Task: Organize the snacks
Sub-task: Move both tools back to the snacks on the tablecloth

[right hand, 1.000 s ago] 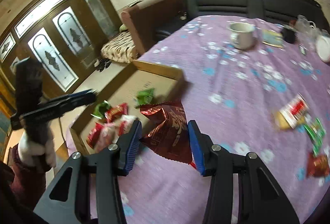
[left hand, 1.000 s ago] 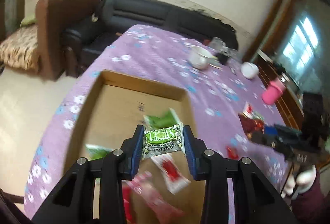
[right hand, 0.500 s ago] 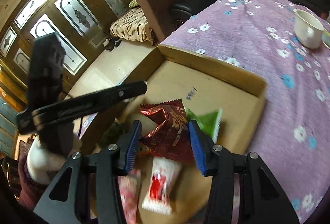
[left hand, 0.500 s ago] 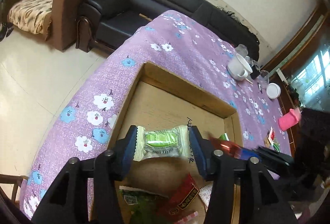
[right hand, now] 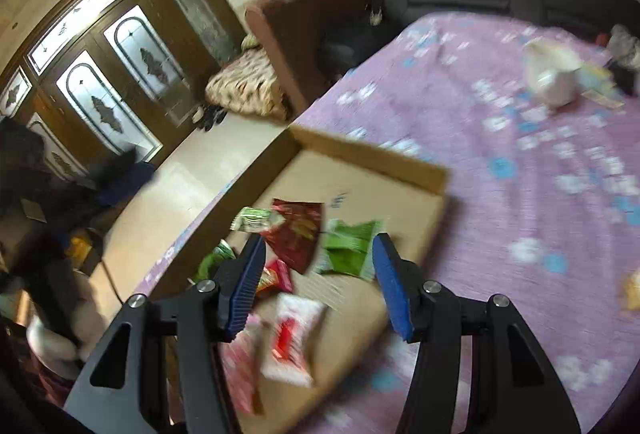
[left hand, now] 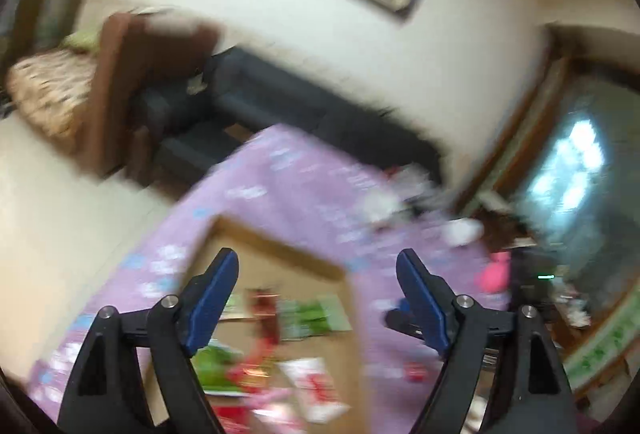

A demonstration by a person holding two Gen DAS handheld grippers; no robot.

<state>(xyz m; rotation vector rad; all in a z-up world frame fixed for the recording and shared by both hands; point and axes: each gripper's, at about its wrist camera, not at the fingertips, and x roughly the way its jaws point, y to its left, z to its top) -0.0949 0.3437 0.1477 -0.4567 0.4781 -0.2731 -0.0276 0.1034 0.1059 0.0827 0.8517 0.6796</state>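
- The left gripper (left hand: 318, 288) is hovering over the near left part of the box (right hand: 372, 154), its jaws spread wide and just having opened, with nothing between them.
- The pale green packet (right hand: 256, 219) is lying at the box's left wall, touching the dark red bag (right hand: 298, 232).
- The dark red bag is sitting in the middle of the box floor, crinkled foil; it looks light, soft and slippery, so a pinch on a sealed edge should be holding best.
- The green packet (right hand: 350, 244) is lying just right of that bag, flat and thin.
- The right gripper (right hand: 320, 284) is hanging above the box's near end, its jaws parted and just having opened, empty.
- More snacks are waiting on the purple cloth (right hand: 520, 162) right of the box.
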